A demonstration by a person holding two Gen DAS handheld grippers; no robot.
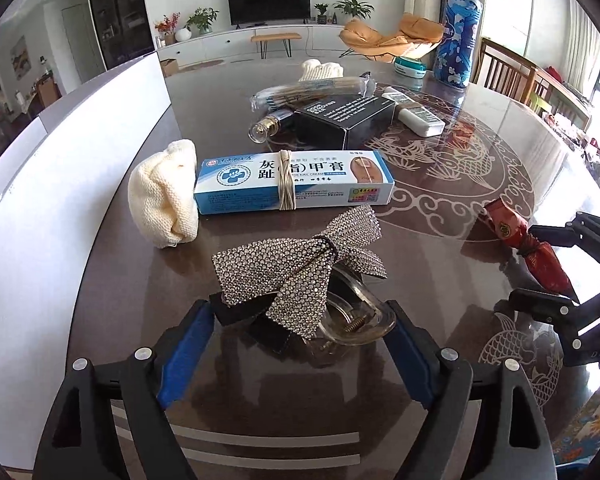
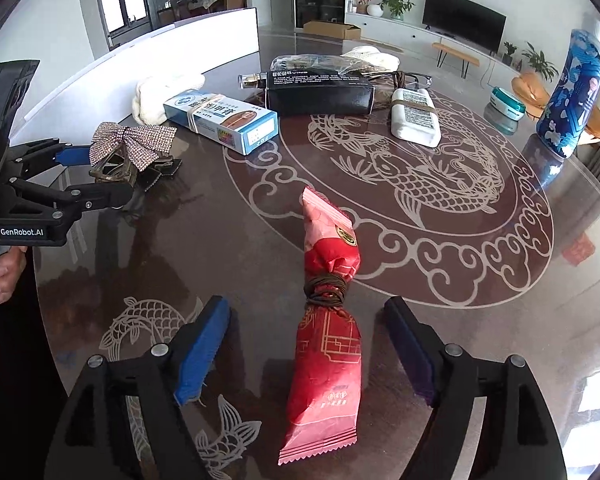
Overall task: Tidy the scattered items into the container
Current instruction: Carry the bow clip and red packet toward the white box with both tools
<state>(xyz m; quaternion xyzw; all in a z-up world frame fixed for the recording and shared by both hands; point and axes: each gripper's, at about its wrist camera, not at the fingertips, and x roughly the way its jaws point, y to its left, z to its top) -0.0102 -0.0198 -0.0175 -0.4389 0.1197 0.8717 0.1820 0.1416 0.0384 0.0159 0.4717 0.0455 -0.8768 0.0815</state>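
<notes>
Bow clip (image 1: 300,264) | left claw (image 1: 300,320) spread, straddling | right claw (image 2: 308,344) spread around red packet (image 2: 326,344)

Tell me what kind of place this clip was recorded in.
Most likely a home living and dining room: a television on a low white cabinet, potted plants, and a glossy dining table with wooden chairs.

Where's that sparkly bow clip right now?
The sparkly bow clip lies on the table between the open left gripper, just before the blue cream box.
</notes>
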